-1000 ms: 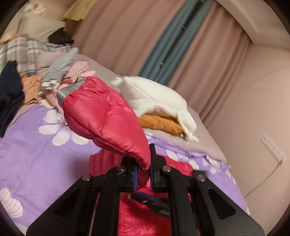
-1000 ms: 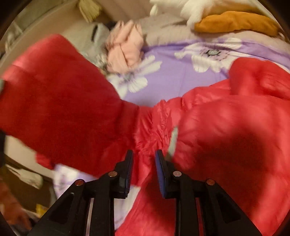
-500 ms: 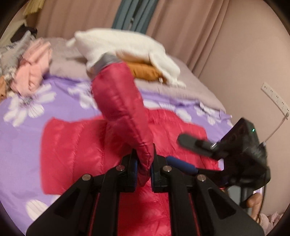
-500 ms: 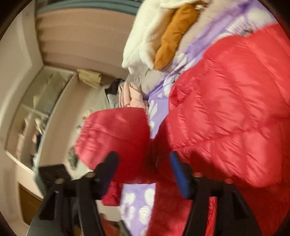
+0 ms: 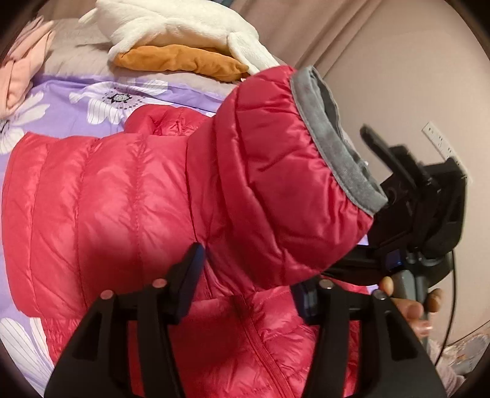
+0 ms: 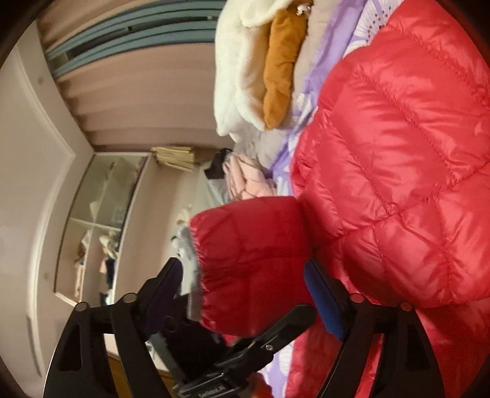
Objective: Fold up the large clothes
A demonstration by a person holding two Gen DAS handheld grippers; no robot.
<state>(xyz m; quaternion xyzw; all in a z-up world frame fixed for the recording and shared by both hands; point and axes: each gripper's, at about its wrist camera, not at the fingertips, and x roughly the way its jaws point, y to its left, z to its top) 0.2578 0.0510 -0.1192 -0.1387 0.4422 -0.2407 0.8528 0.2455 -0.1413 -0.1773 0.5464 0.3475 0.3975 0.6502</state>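
A red puffer jacket point(image 5: 101, 199) lies spread on the purple flowered bedsheet point(image 5: 61, 113). One sleeve point(image 5: 275, 189) with a grey cuff point(image 5: 330, 144) is folded over the jacket's body. It lies loosely between the fingers of my left gripper point(image 5: 245, 284), whose jaws are opening. The pads do not press on it. My right gripper point(image 5: 376, 196) is at the cuff end, held by a hand point(image 5: 407, 306). In the right wrist view the sleeve's cuff end point(image 6: 251, 263) sits between the widening fingers of the right gripper point(image 6: 245, 284), untouched by its blue pad point(image 6: 324, 303).
A white plush blanket point(image 5: 183, 24) and an orange cushion point(image 5: 177, 61) lie at the head of the bed. Pink clothes point(image 5: 18, 70) are piled at the left. A wall with a socket strip point(image 5: 441, 144) is close on the right. Shelves point(image 6: 101, 220) stand across the room.
The left gripper carried the sleeve across the jacket and opened from a firm pinch. The right gripper rolled onto its side and opened wide around the cuff end.
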